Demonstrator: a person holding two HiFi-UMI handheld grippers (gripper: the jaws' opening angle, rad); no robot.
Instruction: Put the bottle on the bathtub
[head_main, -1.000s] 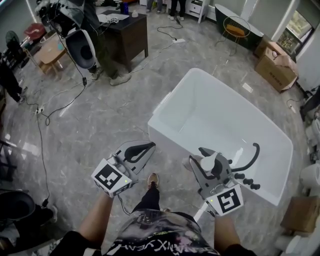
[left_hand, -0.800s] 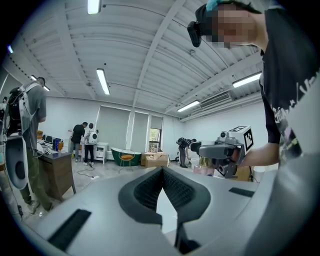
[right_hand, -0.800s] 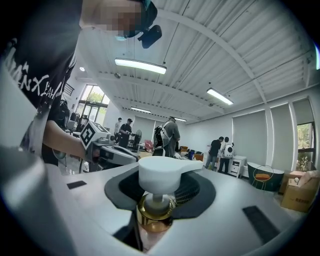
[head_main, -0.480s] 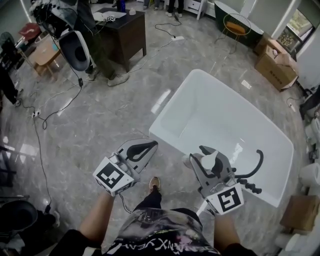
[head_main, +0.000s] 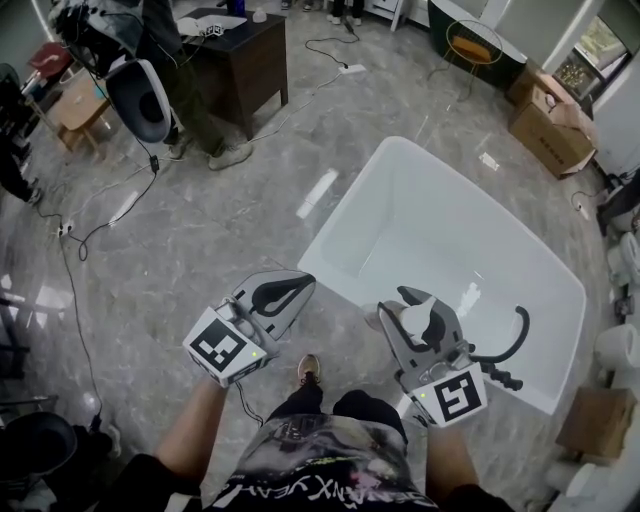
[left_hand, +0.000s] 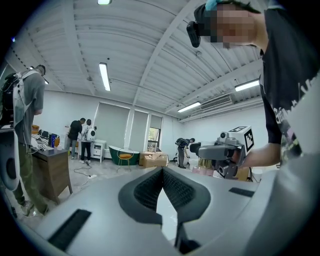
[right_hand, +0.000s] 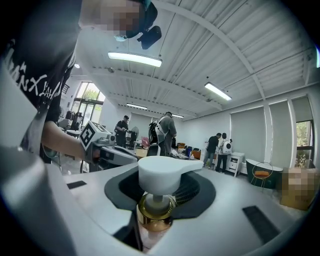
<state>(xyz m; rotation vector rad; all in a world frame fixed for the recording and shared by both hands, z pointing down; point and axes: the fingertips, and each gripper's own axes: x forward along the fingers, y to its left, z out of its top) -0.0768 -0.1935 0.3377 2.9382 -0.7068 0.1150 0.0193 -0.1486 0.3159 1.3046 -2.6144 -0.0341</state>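
The step in hand is the carrying of the bottle (head_main: 418, 319) to the bathtub (head_main: 354, 202); the putting down is not yet done.

In the head view the right gripper (head_main: 418, 298) is low in the middle, a little to 5 o'clock. Its jaws pinch the bottle at the neck, under the gold collar. The white pump head stands above the jaws, and in the right gripper view the bottle looks upright. The bottle is therefore in the air, in this gripper, and seems to be about over the near rim of the tub, though the height above the rim cannot be judged.

The left gripper (head_main: 305, 285) is at 7 o'clock, over the grey floor (head_main: 200, 230), beside the tub's near corner. Its jaws are pressed together at the tips and nothing is between them.

The tub is white and empty, and it runs away toward 1 o'clock. A black fitting (head_main: 512, 345) stands at the near rim, at 3 o'clock from the bottle and close to it.

The next move probably calls for lowering the bottle straight down on a flat part of the rim, away from the black fitting, and opening the jaws only when the base rests fully. The rim looks narrow and smooth, so a tilted bottle may slide into the tub.
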